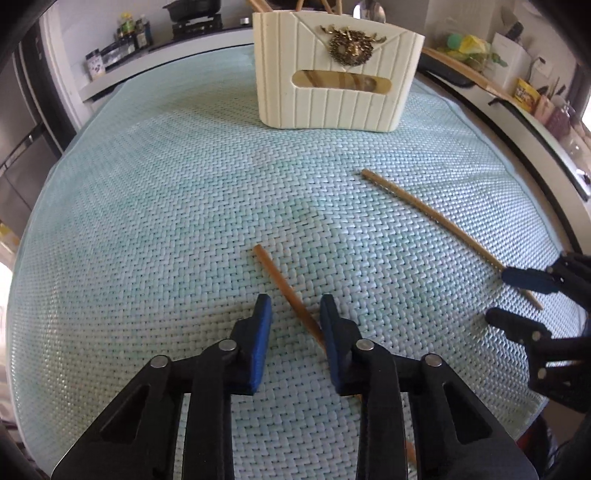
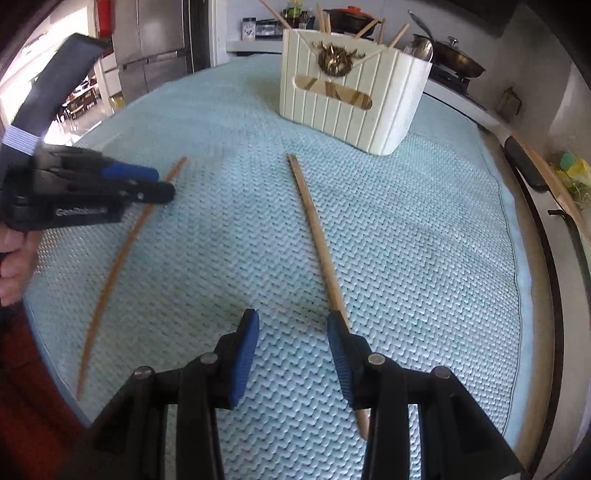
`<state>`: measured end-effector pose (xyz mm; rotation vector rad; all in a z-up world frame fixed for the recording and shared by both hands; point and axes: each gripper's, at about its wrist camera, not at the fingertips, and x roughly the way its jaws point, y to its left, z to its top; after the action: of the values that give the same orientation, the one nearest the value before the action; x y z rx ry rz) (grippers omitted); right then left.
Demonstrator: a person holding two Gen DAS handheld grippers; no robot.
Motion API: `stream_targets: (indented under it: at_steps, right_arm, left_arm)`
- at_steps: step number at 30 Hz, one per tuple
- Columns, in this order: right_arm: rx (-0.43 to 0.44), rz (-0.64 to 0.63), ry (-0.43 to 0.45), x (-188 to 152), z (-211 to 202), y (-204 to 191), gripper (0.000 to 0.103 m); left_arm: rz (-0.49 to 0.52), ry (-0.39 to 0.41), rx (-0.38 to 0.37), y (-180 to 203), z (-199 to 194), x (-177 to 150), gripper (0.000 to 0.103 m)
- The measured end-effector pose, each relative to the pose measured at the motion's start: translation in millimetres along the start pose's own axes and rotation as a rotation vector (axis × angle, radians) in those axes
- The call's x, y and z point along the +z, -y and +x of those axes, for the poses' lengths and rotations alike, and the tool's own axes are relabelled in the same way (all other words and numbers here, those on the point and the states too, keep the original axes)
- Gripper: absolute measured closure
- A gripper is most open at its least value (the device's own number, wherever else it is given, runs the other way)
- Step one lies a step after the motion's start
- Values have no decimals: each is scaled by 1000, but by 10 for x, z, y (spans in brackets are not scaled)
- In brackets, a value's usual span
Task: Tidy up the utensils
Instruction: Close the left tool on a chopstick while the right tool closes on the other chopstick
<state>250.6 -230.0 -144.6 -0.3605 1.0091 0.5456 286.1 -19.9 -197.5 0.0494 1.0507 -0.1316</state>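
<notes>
Two wooden chopsticks lie on a pale green woven mat (image 1: 166, 206). My left gripper (image 1: 295, 310) is open, low over the mat, and one chopstick (image 1: 284, 286) runs between its pads and under the right pad. That chopstick also shows at the left of the right wrist view (image 2: 122, 254). My right gripper (image 2: 291, 325) is open, and the other chopstick (image 2: 317, 236) passes under its right pad (image 2: 341, 354). That chopstick also shows in the left wrist view (image 1: 432, 216). A cream ribbed utensil holder (image 1: 332, 70) stands at the far side with several chopsticks and a spoon in it.
The holder shows in the right wrist view (image 2: 351, 99) at the far middle. Kitchen counters with pots (image 2: 450, 55), bottles (image 1: 129, 33) and a fridge (image 2: 155, 44) lie beyond the mat. The mat's edge curves close on the right (image 2: 517, 258).
</notes>
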Motion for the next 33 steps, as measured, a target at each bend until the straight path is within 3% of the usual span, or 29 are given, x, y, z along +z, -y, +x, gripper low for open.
stream_targets:
  at_steps: [8, 10, 18, 23, 24, 30, 32, 33]
  right_arm:
    - [72, 16, -42, 437, 248, 112, 64]
    - [50, -12, -59, 555, 344, 73, 66]
    - [76, -66, -32, 755, 142, 127, 64]
    - [107, -100, -120, 753, 476, 160, 64]
    - [112, -104, -88, 775, 483, 153, 64]
    - [129, -94, -86, 1044, 665, 74, 65]
    - [132, -92, -94, 1135, 718, 55, 68]
    - [128, -93, -98, 1170, 735, 56, 78]
  left_arm:
    - [59, 2, -64, -253, 25, 103, 96]
    - [69, -8, -79, -325, 53, 162, 98]
    - [82, -41, -114, -533, 54, 187, 98]
    - [124, -52, -95, -483, 62, 201, 97]
    - [123, -56, -94, -484, 64, 216, 96]
    - [123, -99, -114, -489, 169, 408, 96]
    - [127, -118, -131, -461, 197, 455, 95]
    - [132, -126, -124, -448, 211, 478, 96]
